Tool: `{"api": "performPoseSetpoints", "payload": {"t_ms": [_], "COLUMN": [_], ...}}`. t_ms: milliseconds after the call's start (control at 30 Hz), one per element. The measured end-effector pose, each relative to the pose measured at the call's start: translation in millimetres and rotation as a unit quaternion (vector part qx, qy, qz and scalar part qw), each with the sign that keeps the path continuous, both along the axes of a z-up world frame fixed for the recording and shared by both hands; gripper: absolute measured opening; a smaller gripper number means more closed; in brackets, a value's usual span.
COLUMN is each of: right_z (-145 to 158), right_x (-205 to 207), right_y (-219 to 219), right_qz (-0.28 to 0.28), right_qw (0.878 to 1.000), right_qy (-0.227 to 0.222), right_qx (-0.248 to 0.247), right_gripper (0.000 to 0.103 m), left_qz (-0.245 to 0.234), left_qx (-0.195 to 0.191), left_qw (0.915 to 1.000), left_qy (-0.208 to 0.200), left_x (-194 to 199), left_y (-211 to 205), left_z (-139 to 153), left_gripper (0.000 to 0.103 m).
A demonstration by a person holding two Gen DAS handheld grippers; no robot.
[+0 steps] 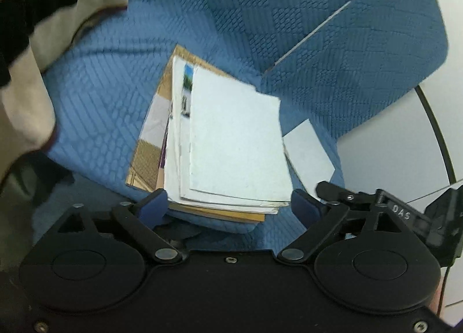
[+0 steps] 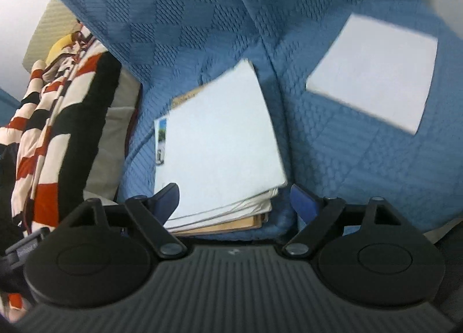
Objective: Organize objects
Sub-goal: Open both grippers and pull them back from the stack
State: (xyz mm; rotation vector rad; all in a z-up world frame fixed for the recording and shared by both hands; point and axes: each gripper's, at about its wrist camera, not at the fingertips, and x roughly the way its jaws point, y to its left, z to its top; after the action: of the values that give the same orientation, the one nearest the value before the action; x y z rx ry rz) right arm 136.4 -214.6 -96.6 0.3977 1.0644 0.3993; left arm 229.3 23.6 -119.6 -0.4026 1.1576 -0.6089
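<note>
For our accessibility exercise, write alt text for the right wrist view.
A stack of papers and booklets, white sheet on top, lies on a blue quilted sofa cover just ahead of the open right gripper. A separate white sheet lies to the right; a striped red, black and white cloth is at left.

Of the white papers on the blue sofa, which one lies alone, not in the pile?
The single white sheet, flat on the seat cushion to the right of the stack. The other white papers lie piled together over a brown envelope.
</note>
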Motion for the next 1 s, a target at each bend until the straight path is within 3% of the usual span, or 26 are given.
{"api": "performPoseSetpoints", "payload": {"t_ms": [233, 367, 800, 1000], "right_z": [54, 74, 104, 104], "right_x": [-22, -33, -78, -96], "right_y": [-18, -25, -55, -72], "right_qz": [0.001, 0.016, -0.007, -0.034], "right_qw": [0.996, 0.995, 0.989, 0.988], "right_qy": [-0.081, -0.090, -0.138, -0.144], "right_qx": [-0.027, -0.037, -0.048, -0.051], "right_gripper": [0.086, 0.086, 0.086, 0.086], "left_qz": [-0.027, -0.051, -0.077, -0.097], "left_qx": [-0.003, -0.008, -0.004, -0.008], "left_qw": [0.9976, 0.9941, 0.9798, 0.9774], "left_qy": [-0.063, -0.096, -0.185, -0.187], "left_x": [-21, -34, -79, -98], "left_y": [-12, -22, -54, -78], "left_z": [52, 80, 134, 138], "left_gripper": [0.102, 0.102, 0.102, 0.102]}}
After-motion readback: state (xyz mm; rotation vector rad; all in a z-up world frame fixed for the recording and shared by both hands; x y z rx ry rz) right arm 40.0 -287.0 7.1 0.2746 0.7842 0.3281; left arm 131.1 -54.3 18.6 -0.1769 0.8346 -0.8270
